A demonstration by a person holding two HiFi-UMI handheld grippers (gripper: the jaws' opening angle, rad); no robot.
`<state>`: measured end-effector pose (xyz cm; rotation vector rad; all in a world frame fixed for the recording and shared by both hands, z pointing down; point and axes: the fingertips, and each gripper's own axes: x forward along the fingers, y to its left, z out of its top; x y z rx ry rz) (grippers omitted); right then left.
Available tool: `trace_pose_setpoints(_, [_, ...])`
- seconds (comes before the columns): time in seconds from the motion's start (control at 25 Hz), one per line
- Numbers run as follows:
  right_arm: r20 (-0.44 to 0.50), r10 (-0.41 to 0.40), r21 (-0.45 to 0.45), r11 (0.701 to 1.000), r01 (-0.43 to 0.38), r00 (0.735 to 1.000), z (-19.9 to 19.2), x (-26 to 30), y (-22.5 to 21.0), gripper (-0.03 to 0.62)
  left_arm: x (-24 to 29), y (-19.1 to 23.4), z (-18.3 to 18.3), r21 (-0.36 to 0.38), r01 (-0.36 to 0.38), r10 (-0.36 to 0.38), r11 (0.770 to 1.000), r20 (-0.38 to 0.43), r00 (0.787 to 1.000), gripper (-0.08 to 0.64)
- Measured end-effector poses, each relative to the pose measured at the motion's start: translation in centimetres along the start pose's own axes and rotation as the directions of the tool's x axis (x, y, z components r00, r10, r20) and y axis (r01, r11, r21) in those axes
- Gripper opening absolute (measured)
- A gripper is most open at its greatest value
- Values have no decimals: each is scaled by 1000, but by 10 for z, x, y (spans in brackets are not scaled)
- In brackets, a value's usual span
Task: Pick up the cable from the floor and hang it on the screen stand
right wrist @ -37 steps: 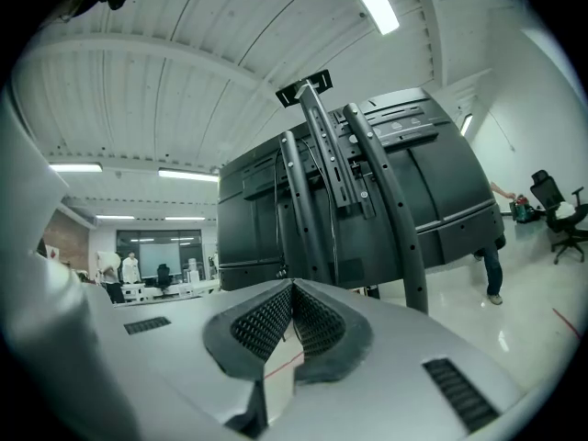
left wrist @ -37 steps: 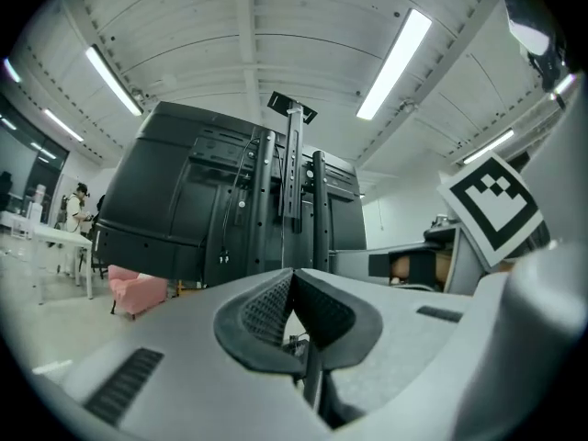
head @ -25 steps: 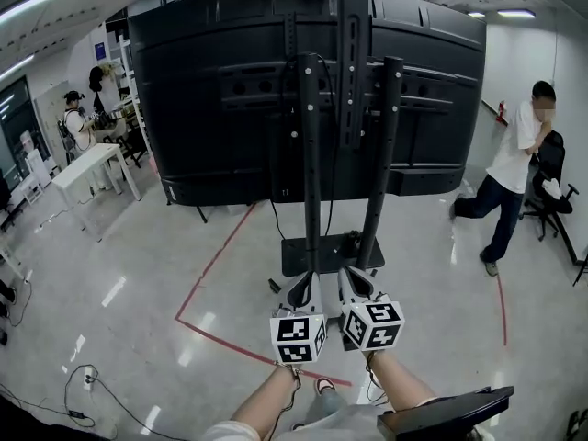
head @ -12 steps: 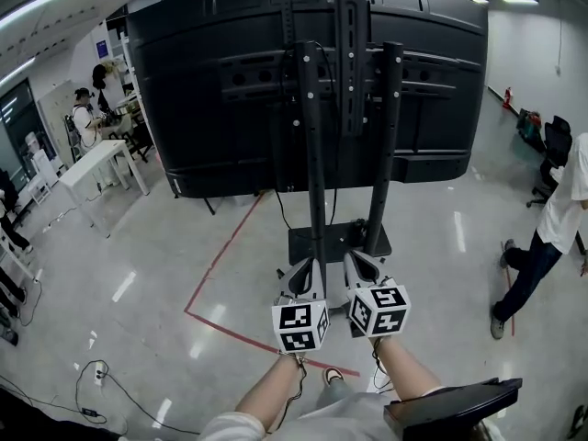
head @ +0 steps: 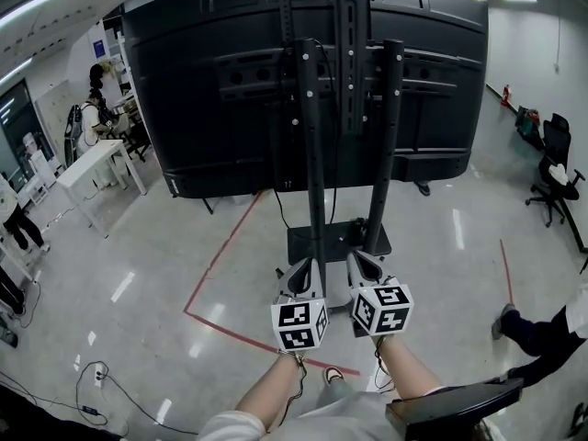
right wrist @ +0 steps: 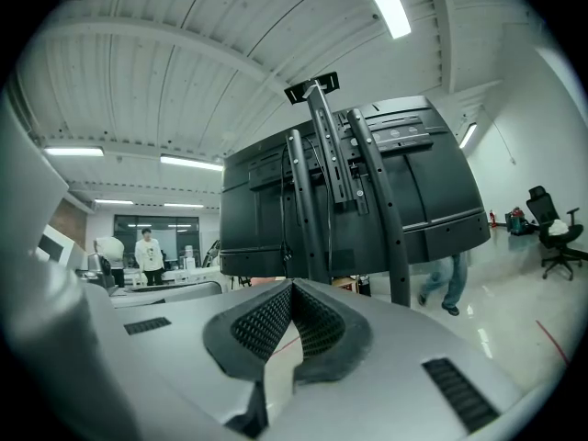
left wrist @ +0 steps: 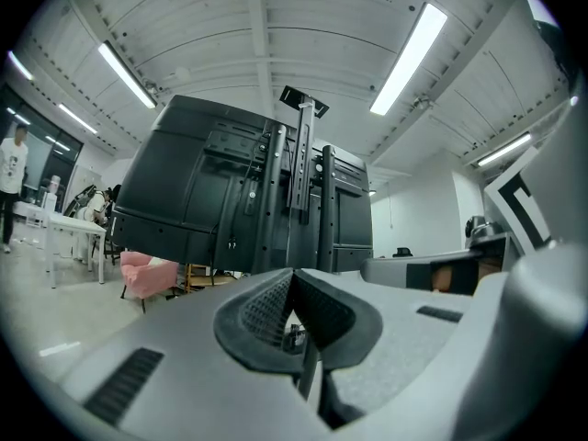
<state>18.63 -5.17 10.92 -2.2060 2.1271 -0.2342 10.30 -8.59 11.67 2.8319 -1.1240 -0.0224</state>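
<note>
The black screen stand (head: 313, 154) holds a large screen (head: 211, 90) seen from behind, with its base plate (head: 317, 242) on the floor. A thin dark cable (head: 277, 205) hangs down behind the screen to the floor. Another thin cable with a power strip (head: 92, 376) lies on the floor at the lower left. My left gripper (head: 310, 265) and right gripper (head: 355, 258) are side by side just short of the base, both shut with nothing between their jaws. The stand (left wrist: 276, 200) rises ahead of the left gripper (left wrist: 292, 276). It (right wrist: 317, 200) also stands ahead of the right gripper (right wrist: 292, 286).
A white table (head: 96, 159) and people stand at the far left. An office chair (head: 556, 168) is at the right wall, and a person's leg (head: 533, 333) shows at the right edge. Red tape (head: 220, 255) marks the floor. A pink seat (left wrist: 147, 274) sits beyond the screen.
The person at the right has walked toward me and is now mostly out of frame. The view has drawn slightly closer to the stand. Both grippers stay shut and side by side.
</note>
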Motion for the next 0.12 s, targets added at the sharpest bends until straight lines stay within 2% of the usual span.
trace_pose_setpoints(0.12, [-2,4,-6,1000,-4,1000,1,3,1,17,2,5,-1,-4,0,0,1000,-4,1000,5])
